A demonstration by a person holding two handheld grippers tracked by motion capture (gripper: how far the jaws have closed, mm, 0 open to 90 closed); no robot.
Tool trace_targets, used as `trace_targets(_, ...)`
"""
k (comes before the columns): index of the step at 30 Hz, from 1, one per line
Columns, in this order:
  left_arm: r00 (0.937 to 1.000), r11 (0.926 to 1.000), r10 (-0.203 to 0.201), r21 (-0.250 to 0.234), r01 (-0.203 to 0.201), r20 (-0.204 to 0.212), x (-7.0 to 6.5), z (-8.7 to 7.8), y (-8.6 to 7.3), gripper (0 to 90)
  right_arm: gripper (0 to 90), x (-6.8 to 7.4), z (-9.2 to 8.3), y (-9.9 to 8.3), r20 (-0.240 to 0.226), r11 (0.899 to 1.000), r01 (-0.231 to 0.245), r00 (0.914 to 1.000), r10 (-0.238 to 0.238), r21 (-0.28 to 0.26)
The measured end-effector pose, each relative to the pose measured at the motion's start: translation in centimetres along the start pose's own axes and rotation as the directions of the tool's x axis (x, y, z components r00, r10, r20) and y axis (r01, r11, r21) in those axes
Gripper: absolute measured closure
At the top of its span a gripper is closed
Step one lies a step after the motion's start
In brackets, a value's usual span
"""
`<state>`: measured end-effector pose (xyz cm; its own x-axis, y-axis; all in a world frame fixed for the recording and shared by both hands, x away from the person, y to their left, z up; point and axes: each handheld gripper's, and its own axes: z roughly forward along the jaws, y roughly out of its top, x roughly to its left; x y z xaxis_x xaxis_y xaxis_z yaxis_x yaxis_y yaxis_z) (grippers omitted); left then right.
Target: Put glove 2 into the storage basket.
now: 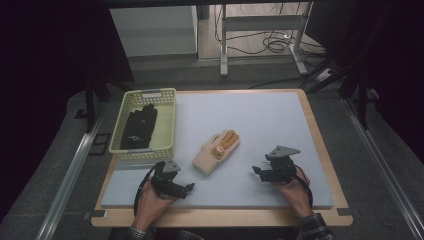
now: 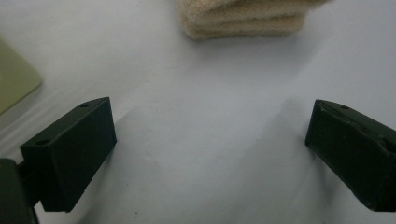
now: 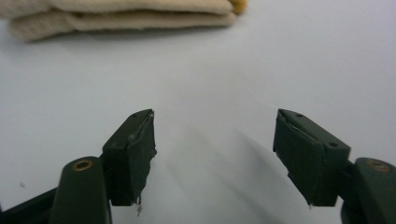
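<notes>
Since the black glove [image 1: 139, 126] is already binned in the basket [image 1: 167, 121], the beige glove [image 1: 216, 151] is flanked by both grippers, left gripper [image 1: 190, 187] and right gripper [image 1: 256, 171], jaws spread and empty, probably for pickup.

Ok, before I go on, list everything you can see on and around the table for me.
Beige glove: one, cream with orange fingertips, lying flat mid-mat between the two grippers.
Black glove: one, black, lying inside the basket.
Basket: one, pale green, slotted walls, at the mat's far left corner.
Mat: one, pale blue-grey, covering most of the tabletop.
Table: one, light wood, its edge showing around the mat.
Metal frame legs: grey, on the floor beyond the table, cables beside them.
Left gripper: one, black, jaws open, near the mat's front edge.
Right gripper: one, black, jaws open, nothing between them.
</notes>
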<state>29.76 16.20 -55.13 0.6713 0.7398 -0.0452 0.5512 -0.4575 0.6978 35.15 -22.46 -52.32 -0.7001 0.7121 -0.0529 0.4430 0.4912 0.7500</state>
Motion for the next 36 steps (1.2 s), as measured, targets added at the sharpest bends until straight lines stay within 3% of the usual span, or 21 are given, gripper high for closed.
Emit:
trace_targets(9,1.0,0.9999,-0.008,0.01,0.008,-0.001,-0.2,0.1,0.3,0.4,23.1,-1.5,-0.6,-1.4,0.053,1.0,-0.012,0.9985,0.011,0.025)
trace_targets(14,0.9996,0.9998,-0.016,0.01,0.016,0.023,-0.5,0.2,2.1,0.0,20.7,-2.0,-0.6,-1.6,0.041,0.999,-0.035,0.9986,0.034,0.037)
trace_targets(15,0.9996,1.0,-0.003,0.006,0.003,0.028,-0.7,0.2,2.8,0.0,20.5,-2.0,-0.6,-1.7,0.041,0.999,-0.037,0.9985,0.035,0.037)
trace_targets(16,0.9994,1.0,0.003,0.009,-0.004,0.033,-1.1,0.6,4.8,0.0,20.3,-2.1,-0.5,-1.7,0.039,0.999,-0.04,0.9985,0.039,0.035)
trace_targets(17,0.9994,1.0,0.003,0.009,-0.004,0.033,-1.1,0.6,4.8,0.0,20.3,-2.1,-0.5,-1.7,0.039,0.999,-0.04,0.9985,0.039,0.035)
trace_targets(19,0.9991,0.9998,0.011,0.014,-0.011,0.041,-1.3,1.4,7.0,0.0,20.2,-2.1,-0.5,-1.7,0.038,0.999,-0.041,0.9985,0.04,0.034)
trace_targets(20,0.9995,0.9991,0.011,0.041,-0.013,0.028,-1.4,2.7,9.1,0.0,20.2,-2.1,-0.5,-1.7,0.038,0.999,-0.041,0.9985,0.04,0.034)
trace_targets(22,0.9997,0.9978,0.011,0.065,-0.013,0.022,-1.3,3.5,10.0,0.0,20.1,-2.1,-0.5,-1.7,0.037,0.999,-0.042,0.9985,0.041,0.033)
trace_targets(23,1.0,0.9927,-0.002,0.121,0.001,0.006,-1.2,5.3,11.3,0.0,20.1,-2.1,-0.5,-1.7,0.037,0.999,-0.041,0.9985,0.04,0.036)
trace_targets(24,1.0,0.9927,-0.002,0.121,0.001,0.006,-1.2,5.3,11.3,0.0,20.1,-2.1,-0.5,-1.7,0.037,0.999,-0.041,0.9985,0.04,0.036)
trace_targets(25,1.0,0.9872,0.001,0.16,-0.001,0.0,-1.1,6.9,11.9,0.0,19.9,-2.1,-0.5,-1.7,0.036,0.998,-0.042,0.9985,0.041,0.035)
trace_targets(26,1.0,0.9872,0.001,0.16,-0.001,0.0,-1.1,6.9,11.9,0.0,19.9,-2.1,-0.5,-1.7,0.036,0.998,-0.042,0.9985,0.041,0.035)
trace_targets(28,0.9998,0.9792,0.017,0.202,-0.014,-0.011,-1.3,8.3,12.2,0.0,19.8,-2.1,-0.5,-1.7,0.034,0.998,-0.043,0.9985,0.042,0.035)
trace_targets(36,1.0,0.9816,0.008,0.191,-0.008,-0.002,-1.5,8.6,12.0,5.9,19.8,-2.1,-0.5,-1.7,0.034,0.998,-0.043,0.9985,0.042,0.035)
